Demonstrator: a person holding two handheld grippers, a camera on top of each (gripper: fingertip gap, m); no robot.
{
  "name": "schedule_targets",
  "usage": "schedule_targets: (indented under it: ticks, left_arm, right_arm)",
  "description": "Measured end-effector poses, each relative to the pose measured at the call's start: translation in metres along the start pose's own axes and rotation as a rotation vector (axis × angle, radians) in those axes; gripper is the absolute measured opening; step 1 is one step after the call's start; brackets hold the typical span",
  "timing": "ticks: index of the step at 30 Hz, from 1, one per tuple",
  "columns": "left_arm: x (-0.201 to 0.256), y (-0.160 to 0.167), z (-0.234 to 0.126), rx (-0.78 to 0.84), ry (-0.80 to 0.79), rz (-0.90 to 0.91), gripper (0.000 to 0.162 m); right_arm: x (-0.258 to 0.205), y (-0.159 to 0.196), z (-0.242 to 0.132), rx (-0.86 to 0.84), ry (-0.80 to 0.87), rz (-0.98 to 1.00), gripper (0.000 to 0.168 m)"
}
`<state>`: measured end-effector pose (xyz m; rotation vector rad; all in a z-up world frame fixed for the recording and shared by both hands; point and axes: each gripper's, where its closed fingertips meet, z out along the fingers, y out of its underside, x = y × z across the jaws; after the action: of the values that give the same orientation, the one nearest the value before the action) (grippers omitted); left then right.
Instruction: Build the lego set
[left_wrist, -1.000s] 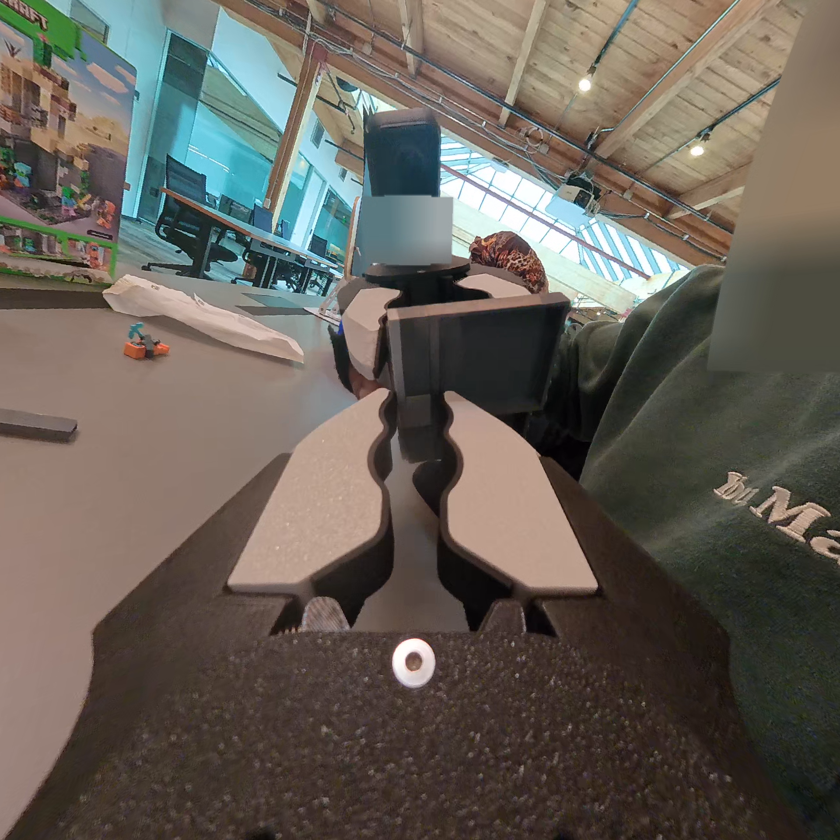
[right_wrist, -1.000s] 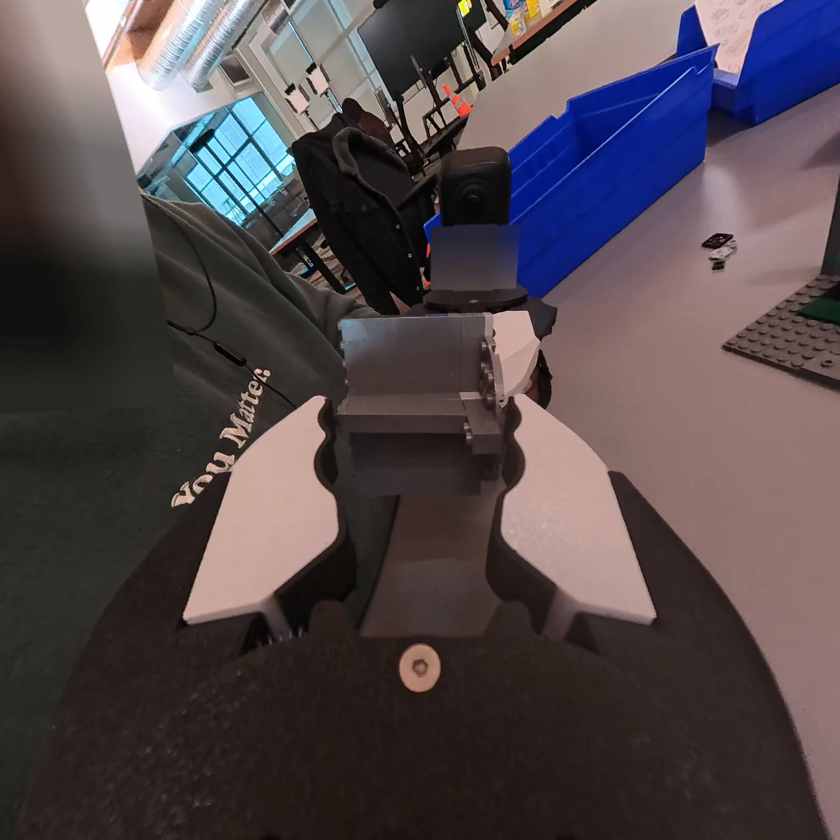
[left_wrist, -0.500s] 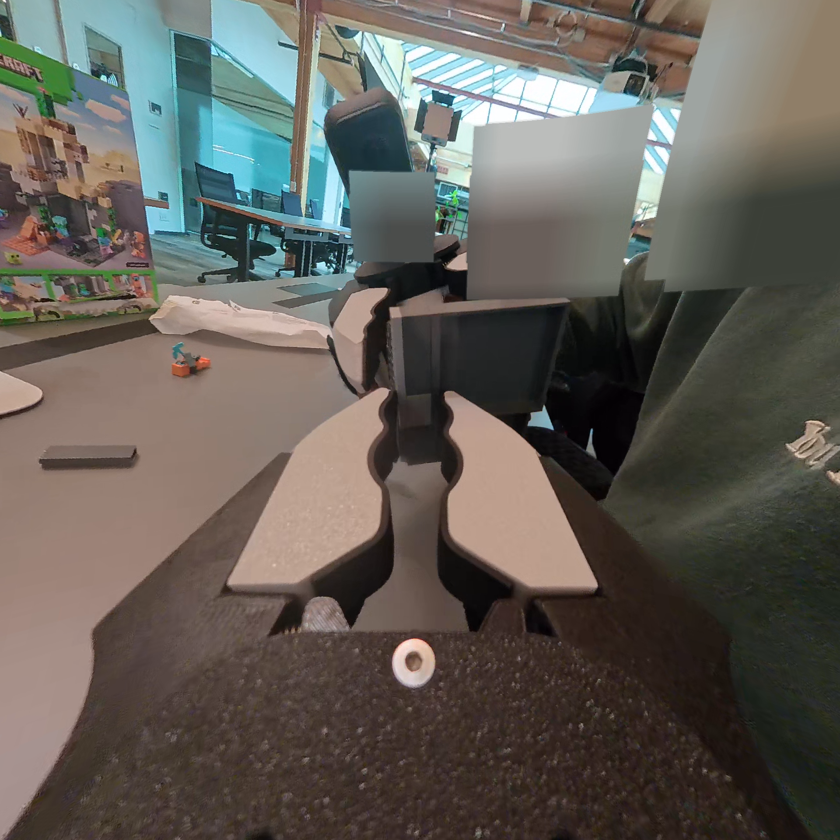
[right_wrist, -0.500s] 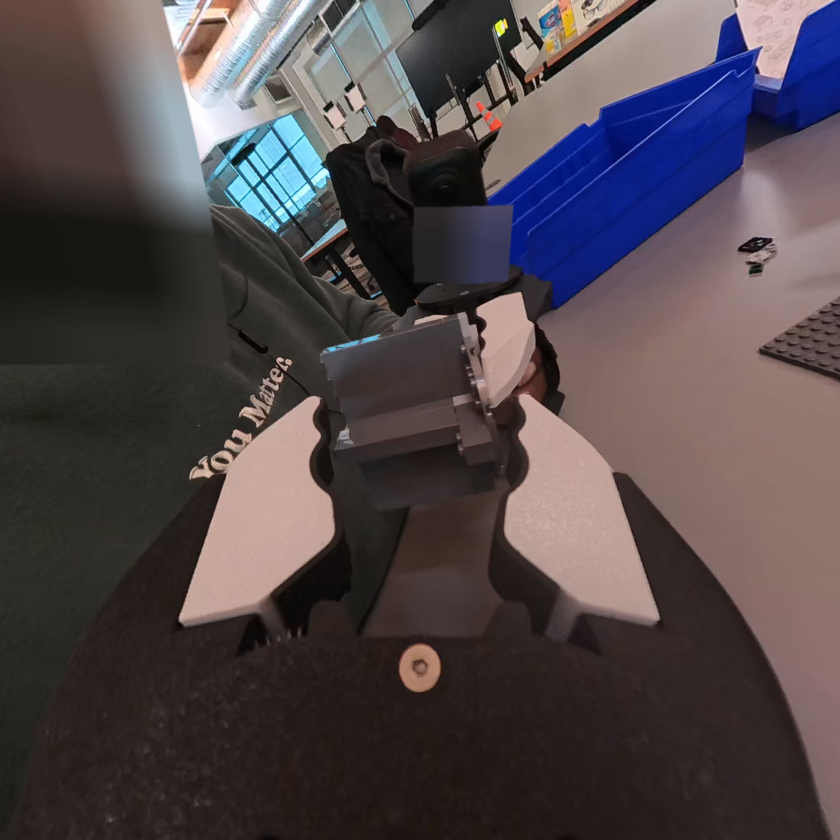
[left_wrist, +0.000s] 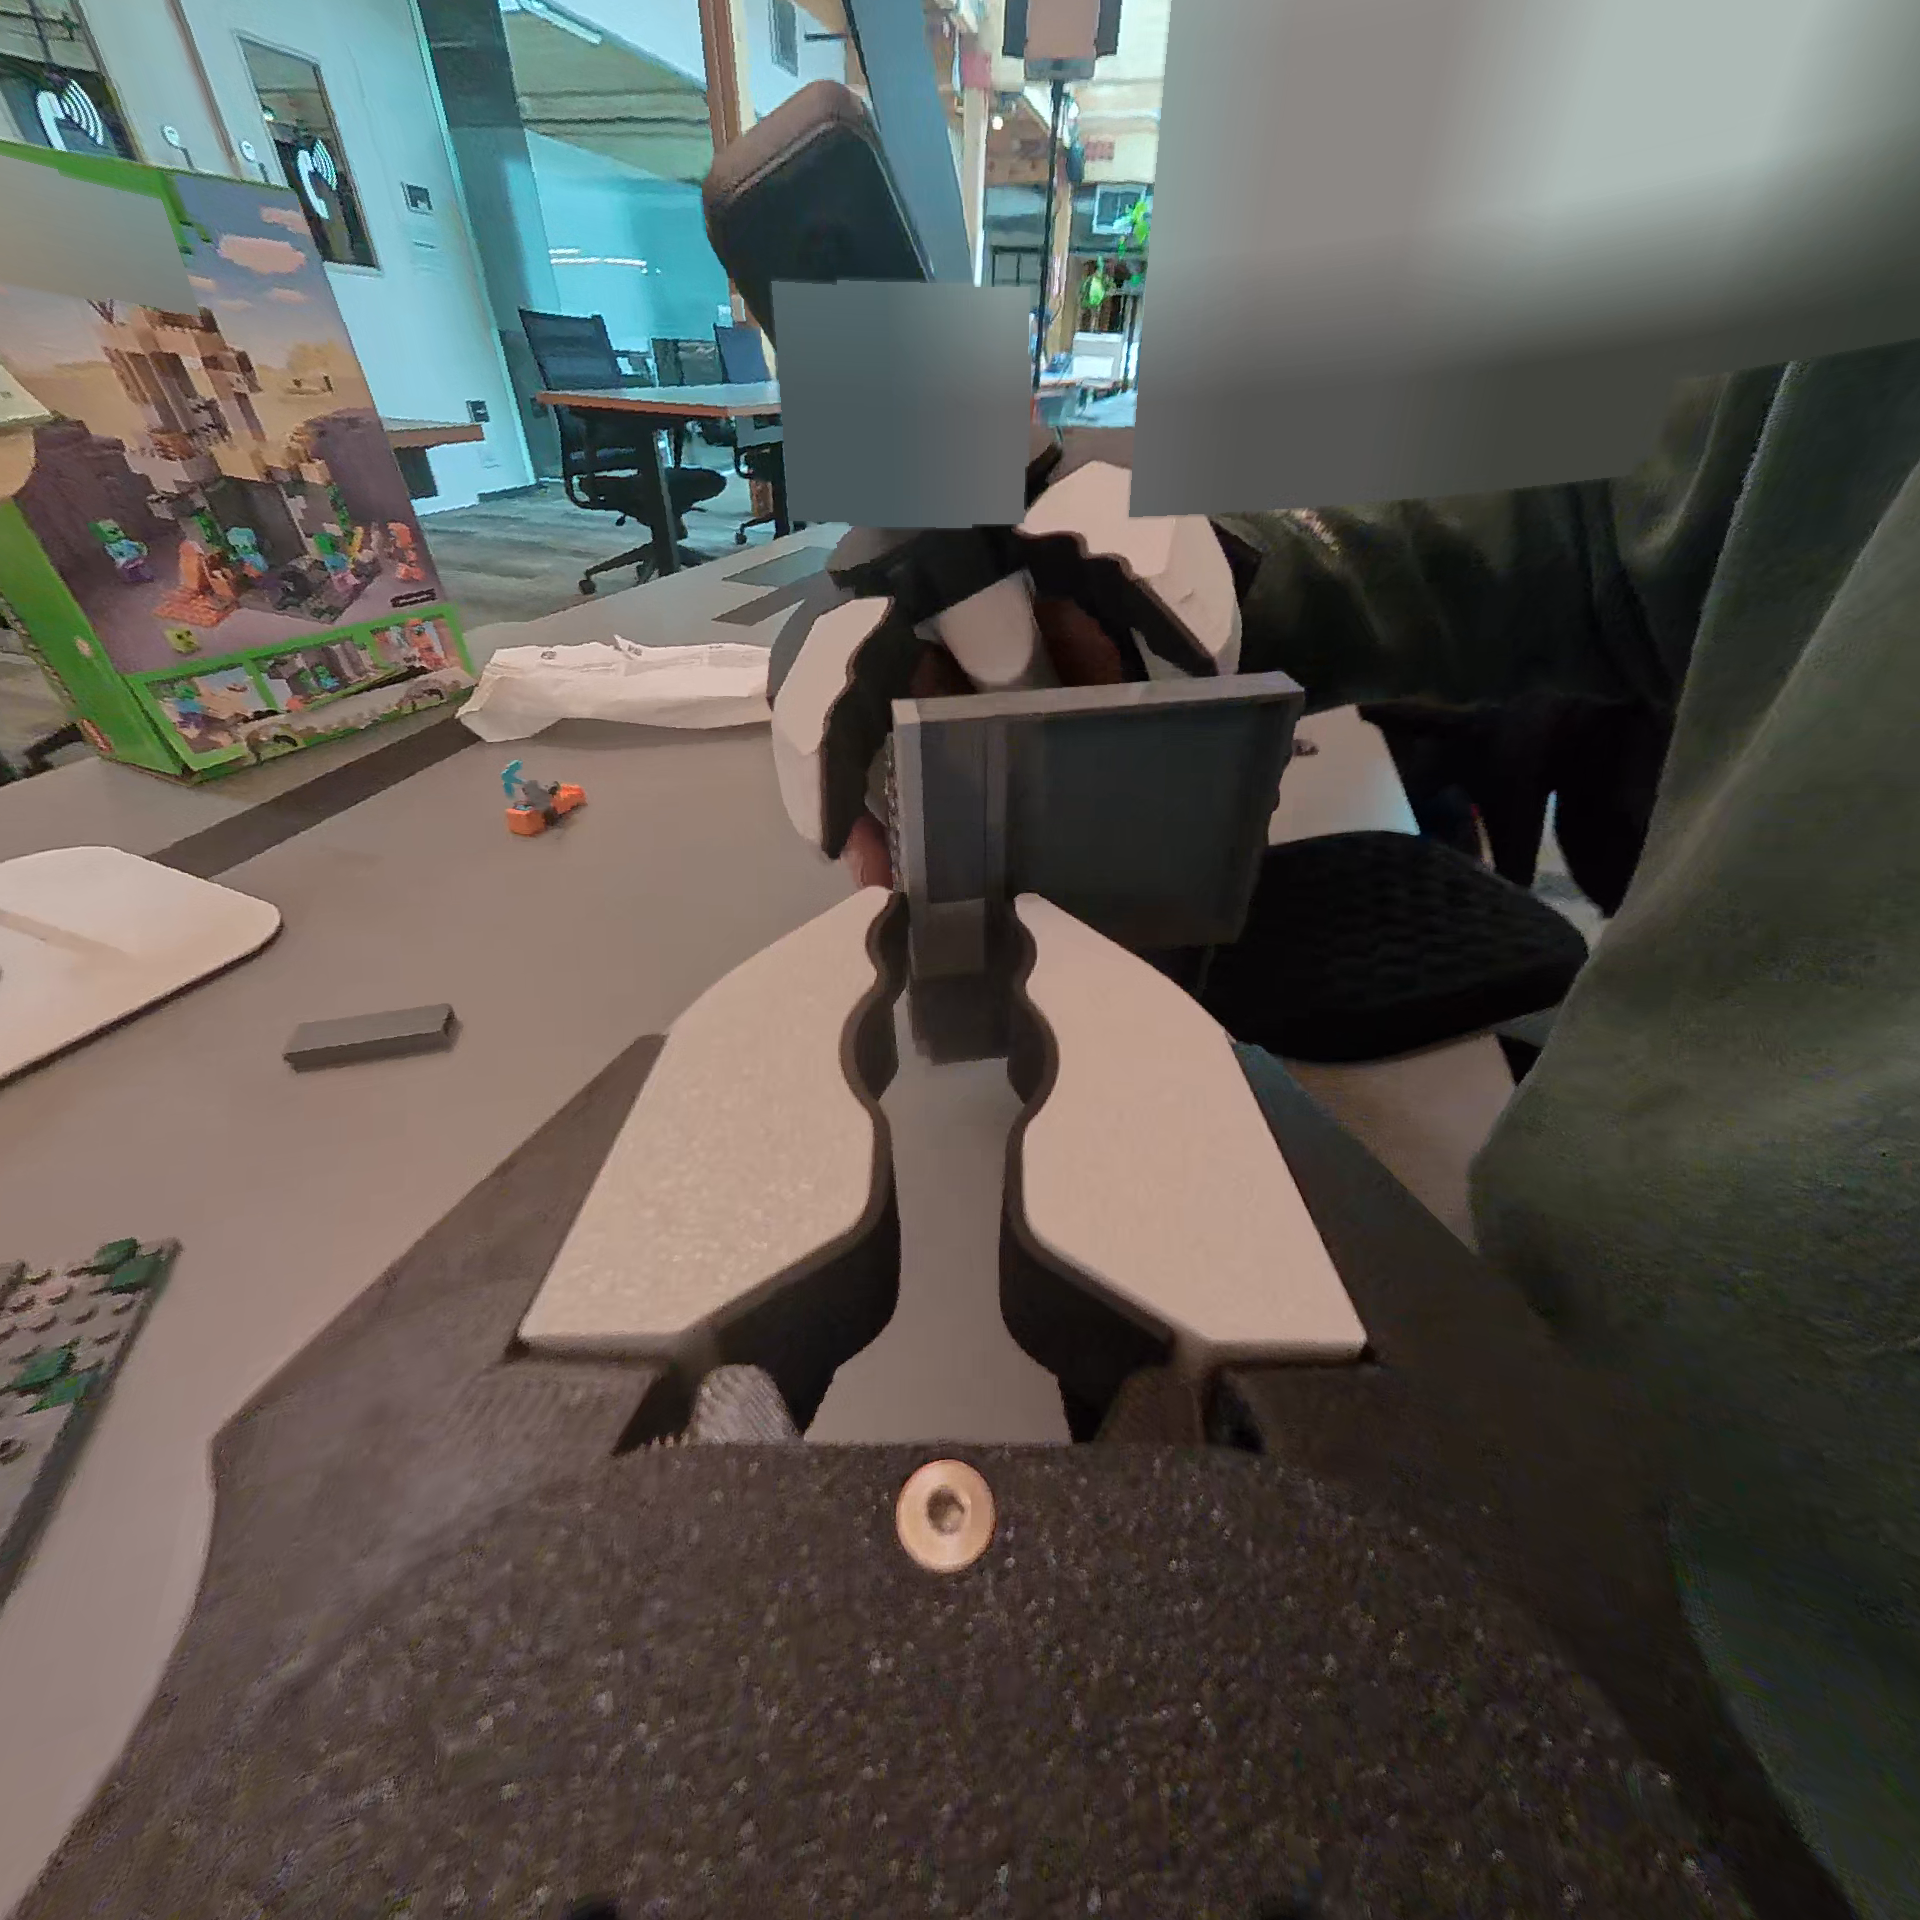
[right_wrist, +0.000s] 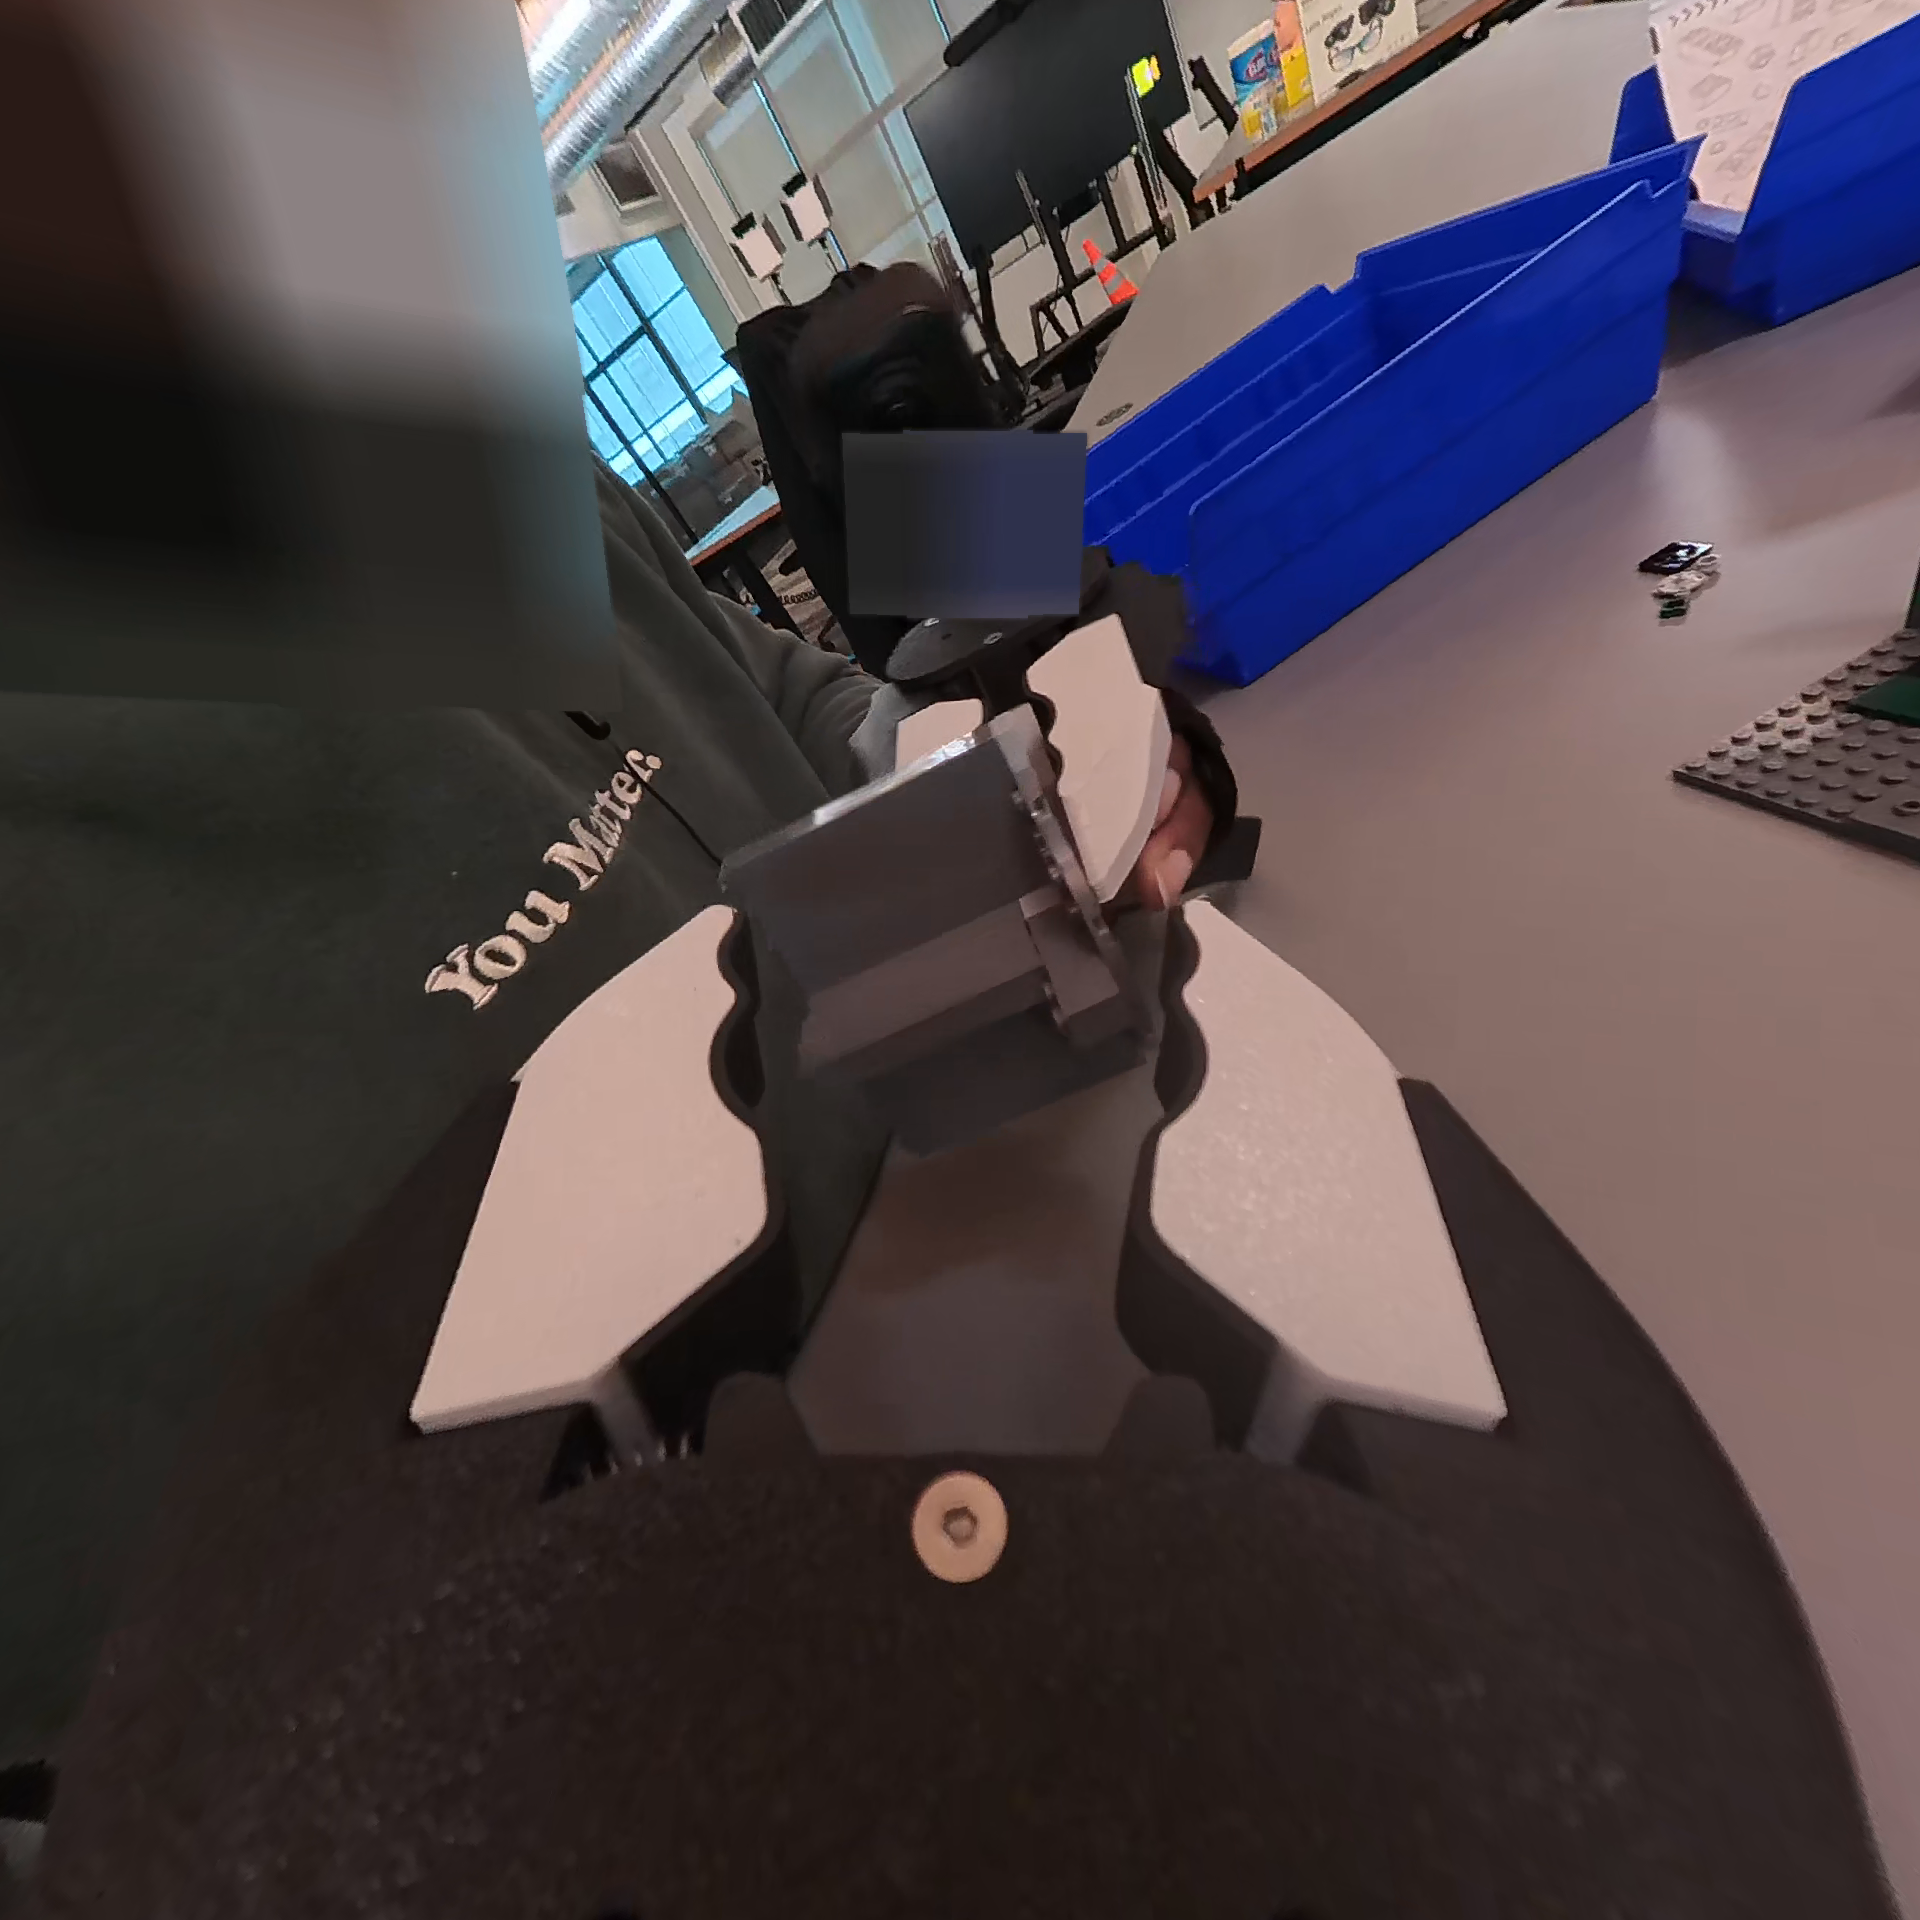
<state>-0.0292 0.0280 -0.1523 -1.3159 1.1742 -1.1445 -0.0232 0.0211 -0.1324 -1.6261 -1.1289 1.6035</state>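
Observation:
A grey Lego assembly (left_wrist: 1132, 810), a flat wall panel with stepped bricks on one side, hangs in the air between my two grippers, which face each other. My left gripper (left_wrist: 951, 935) is shut on the narrow stepped end. My right gripper (right_wrist: 951, 935) is shut around the wider stepped part of the assembly (right_wrist: 914, 904), which sits tilted between its fingers. The right gripper's white fingers (left_wrist: 805, 717) show behind the panel in the left wrist view. A white finger (right_wrist: 1101, 748) of the left gripper shows behind the assembly in the right wrist view.
On the grey table: a Lego box (left_wrist: 208, 468), a white paper bag (left_wrist: 623, 675), a small orange and teal piece (left_wrist: 540, 800), a loose grey tile (left_wrist: 369, 1034), a studded baseplate (right_wrist: 1808, 758), small pieces (right_wrist: 1678, 582) and blue bins (right_wrist: 1403, 416). A person's green sweatshirt (right_wrist: 312, 935) is close by. My two grippers' fingertips are within a few centimetres of each other. The loose grey tile (left_wrist: 369, 1034) sits 20 cm or so from the ends of my right fingers.
Both grippers have tilted downward with the assembly, so more table and less ceiling shows. In the right wrist view the assembly has rotated from level to tilted. Both grips still hold.

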Motion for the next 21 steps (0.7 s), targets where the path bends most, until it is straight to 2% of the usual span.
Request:
schedule_targets:
  ticks: [5, 13, 18, 21]
  left_arm:
    - [0.002, 0.008, 0.005, -0.073, -0.035, 0.076, 0.017]
    - [0.003, 0.016, 0.008, -0.127, -0.046, 0.101, 0.017]
    - [0.002, 0.019, 0.008, -0.141, -0.047, 0.099, 0.017]
    - [0.001, 0.018, 0.007, -0.108, -0.018, 0.023, 0.016]
  right_arm:
    - [0.006, 0.005, -0.007, 0.016, 0.018, 0.022, 0.075]
    - [0.006, 0.014, -0.007, -0.007, 0.022, 0.010, 0.074]
    - [0.004, 0.017, -0.008, -0.026, 0.024, -0.006, 0.074]
    - [0.004, 0.017, -0.008, -0.032, 0.041, -0.028, 0.075]
